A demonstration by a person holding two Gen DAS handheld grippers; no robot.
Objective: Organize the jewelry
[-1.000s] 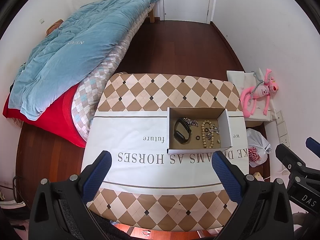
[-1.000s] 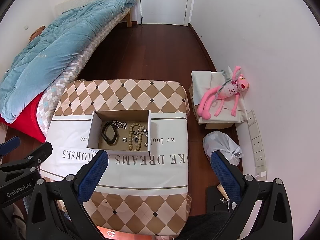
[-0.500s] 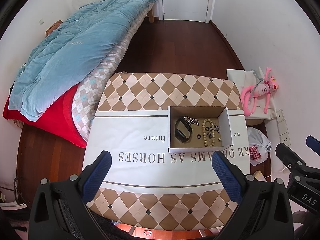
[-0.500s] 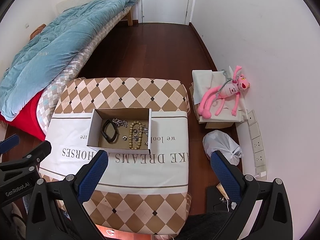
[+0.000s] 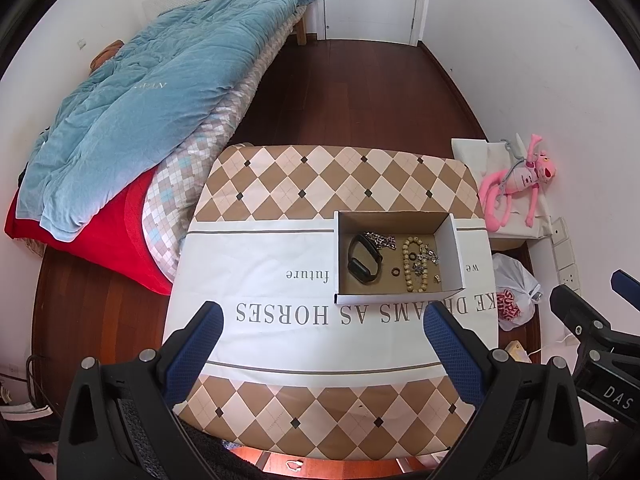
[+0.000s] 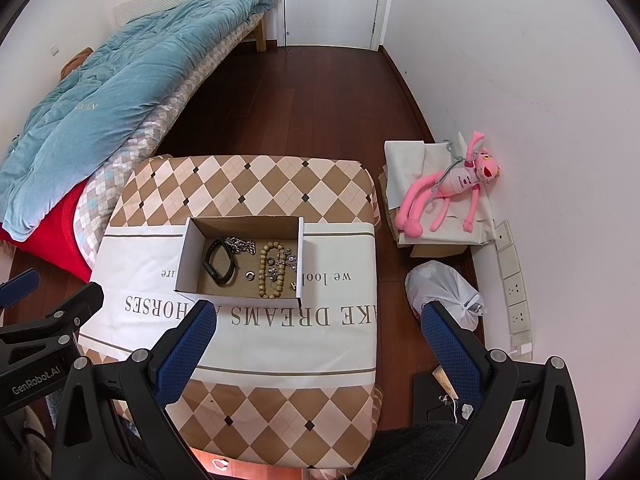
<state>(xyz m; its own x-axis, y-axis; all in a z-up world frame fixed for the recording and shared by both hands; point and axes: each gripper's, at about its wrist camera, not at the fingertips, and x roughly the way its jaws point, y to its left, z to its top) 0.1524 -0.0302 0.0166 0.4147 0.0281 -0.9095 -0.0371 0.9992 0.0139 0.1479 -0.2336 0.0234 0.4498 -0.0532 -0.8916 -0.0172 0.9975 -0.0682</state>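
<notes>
An open cardboard box (image 5: 454, 250) (image 6: 184, 258) stands on the cloth-covered table (image 5: 280, 248) (image 6: 340, 248). Inside lie a black watch band (image 5: 363, 259) (image 6: 219, 262), a silver chain (image 5: 382, 239) (image 6: 240, 245), a beige bead bracelet (image 5: 412, 266) (image 6: 269, 270), a small ring (image 5: 395, 271) (image 6: 251, 276) and small silver pieces (image 5: 426, 258) (image 6: 286, 262). My left gripper (image 5: 320, 320) is open and empty, high above the table's near side. My right gripper (image 6: 318, 320) is open and empty, to the right of the left one.
A bed with a blue quilt (image 5: 140, 92) and red blanket (image 5: 100, 240) lies left of the table. A pink plush toy (image 6: 448, 190), a white plastic bag (image 6: 444, 292) and wall sockets (image 6: 514, 292) are on the right. A white door (image 6: 332, 0) stands at the back.
Both grippers have drifted slightly, so the table and box sit a little differently in view. Nothing was grasped or released.
</notes>
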